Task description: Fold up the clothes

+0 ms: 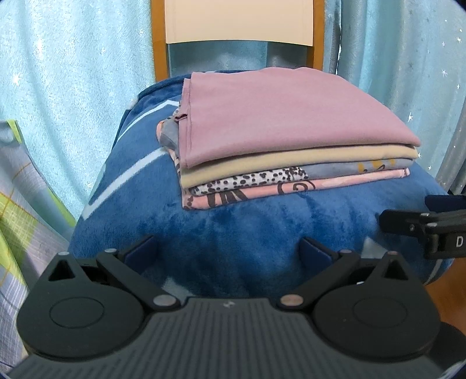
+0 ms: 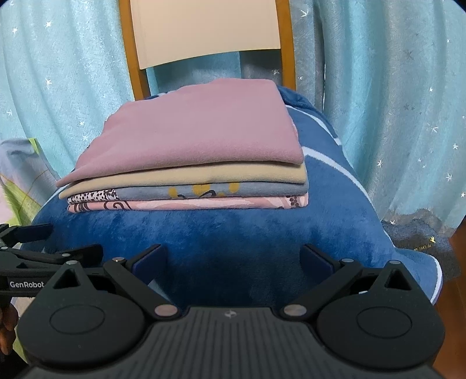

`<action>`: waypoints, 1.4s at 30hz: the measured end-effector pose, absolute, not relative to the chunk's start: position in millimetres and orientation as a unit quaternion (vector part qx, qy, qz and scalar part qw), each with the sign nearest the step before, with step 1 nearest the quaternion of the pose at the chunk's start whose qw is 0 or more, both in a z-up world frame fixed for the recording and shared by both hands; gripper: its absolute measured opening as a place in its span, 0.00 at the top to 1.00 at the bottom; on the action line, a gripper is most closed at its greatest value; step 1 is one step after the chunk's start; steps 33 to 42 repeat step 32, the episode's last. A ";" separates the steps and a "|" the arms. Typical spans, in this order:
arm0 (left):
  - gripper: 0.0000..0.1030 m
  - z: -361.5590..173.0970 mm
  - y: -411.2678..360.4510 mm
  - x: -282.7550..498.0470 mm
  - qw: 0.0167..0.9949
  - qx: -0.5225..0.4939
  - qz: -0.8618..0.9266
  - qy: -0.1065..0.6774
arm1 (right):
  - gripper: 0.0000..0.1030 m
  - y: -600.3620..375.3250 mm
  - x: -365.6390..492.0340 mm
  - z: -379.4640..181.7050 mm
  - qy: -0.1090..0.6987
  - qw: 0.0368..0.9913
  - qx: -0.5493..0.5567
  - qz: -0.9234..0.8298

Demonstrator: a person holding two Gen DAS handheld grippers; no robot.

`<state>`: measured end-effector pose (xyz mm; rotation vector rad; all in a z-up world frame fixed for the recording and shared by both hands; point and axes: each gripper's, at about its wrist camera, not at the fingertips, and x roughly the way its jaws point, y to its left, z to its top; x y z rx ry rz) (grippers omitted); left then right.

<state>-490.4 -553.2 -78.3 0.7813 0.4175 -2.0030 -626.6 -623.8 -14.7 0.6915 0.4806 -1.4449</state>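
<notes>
A stack of folded clothes rests on a chair seat covered by a blue blanket [image 1: 233,227] [image 2: 233,233]. On top lies a mauve garment [image 1: 276,116] [image 2: 198,131], under it a beige one [image 1: 262,166] [image 2: 189,177], then a grey patterned piece [image 2: 262,189] and a pink printed one [image 1: 262,189] [image 2: 204,204]. My left gripper [image 1: 228,250] hangs open in front of the stack, holding nothing. Open and empty as well, my right gripper [image 2: 234,258] faces the stack's front edge. Each gripper shows at the edge of the other's view.
The chair's wooden backrest [image 1: 244,20] [image 2: 204,29] rises behind the stack. Light blue curtains with stars [image 1: 72,87] [image 2: 393,102] hang all around. A green and white checked cloth [image 1: 17,180] lies at the left. Wooden floor [image 1: 448,294] shows at the lower right.
</notes>
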 end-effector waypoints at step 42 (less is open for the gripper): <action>0.00 -79.5 -551.5 -492.5 0.461 0.318 -0.812 0.164 | 0.00 -625.3 -617.5 -20.6 0.218 0.660 0.303 -0.652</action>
